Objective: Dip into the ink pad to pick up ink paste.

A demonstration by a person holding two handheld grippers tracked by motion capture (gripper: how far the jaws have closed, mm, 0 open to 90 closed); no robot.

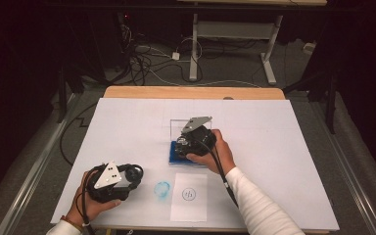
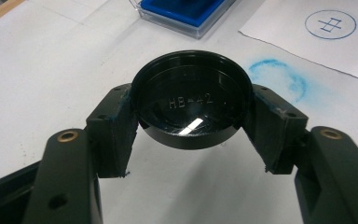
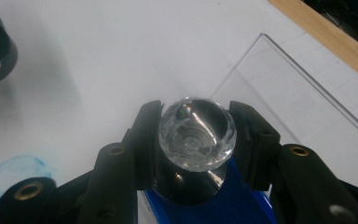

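We're over the white table sheet (image 1: 127,127), and our right gripper (image 3: 196,135) is clamped on a stamp with a faceted clear knob (image 3: 196,133), held right above the blue ink pad (image 1: 176,157) in its open clear case (image 3: 303,88) mid-table. That knob looks hard and slick, likely light; gripping its sides as we do seems wise. Near left, our left gripper (image 2: 191,116) is clamped on the round black cap (image 2: 192,105), rigid and glossy. Between them sit a blue ink ring (image 1: 162,189) and a paper slip (image 1: 190,196); the case's raised lid stands just beyond the stamp
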